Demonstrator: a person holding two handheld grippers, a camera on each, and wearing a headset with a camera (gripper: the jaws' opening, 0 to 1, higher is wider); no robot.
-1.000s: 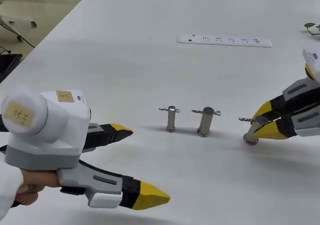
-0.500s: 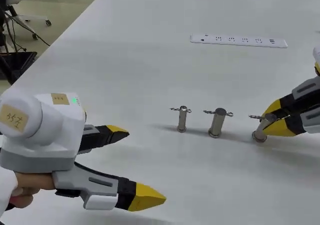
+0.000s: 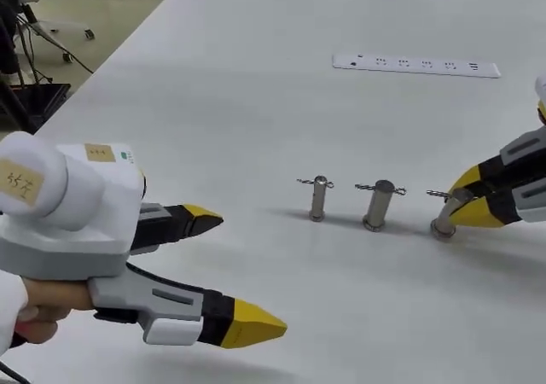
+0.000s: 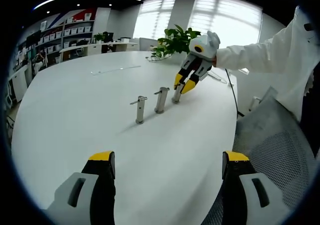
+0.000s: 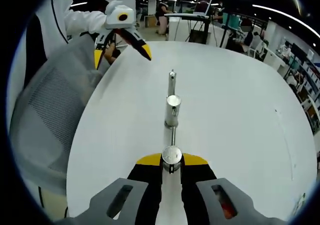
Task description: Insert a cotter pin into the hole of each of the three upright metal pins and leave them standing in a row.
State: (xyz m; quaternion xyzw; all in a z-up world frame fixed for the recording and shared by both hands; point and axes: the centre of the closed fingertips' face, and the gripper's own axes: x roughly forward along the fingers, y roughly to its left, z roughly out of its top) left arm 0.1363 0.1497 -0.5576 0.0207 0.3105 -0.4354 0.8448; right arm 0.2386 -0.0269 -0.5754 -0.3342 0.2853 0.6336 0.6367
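In the head view my right gripper point(image 3: 465, 203) comes in from the right edge. Its jaws are closed on the top of the rightmost pin point(image 3: 444, 220). That pin leans, with its foot on the white table point(image 3: 256, 102) and its head tipped toward the gripper. A cotter pin point(image 3: 436, 194) sticks out of its head to the left.

The middle pin point(image 3: 376, 206) and the leftmost pin point(image 3: 318, 200) stand upright just left of it, in a row near frame centre. Each has a wire pin through its top.

In the right gripper view the gripped pin's round head sits between the yellow tips at bottom centre, and the other two line up above it.

My left gripper point(image 3: 235, 273) hangs at lower left, jaws spread wide and holding nothing, well apart from the row. A power strip point(image 3: 415, 65) lies at upper right.
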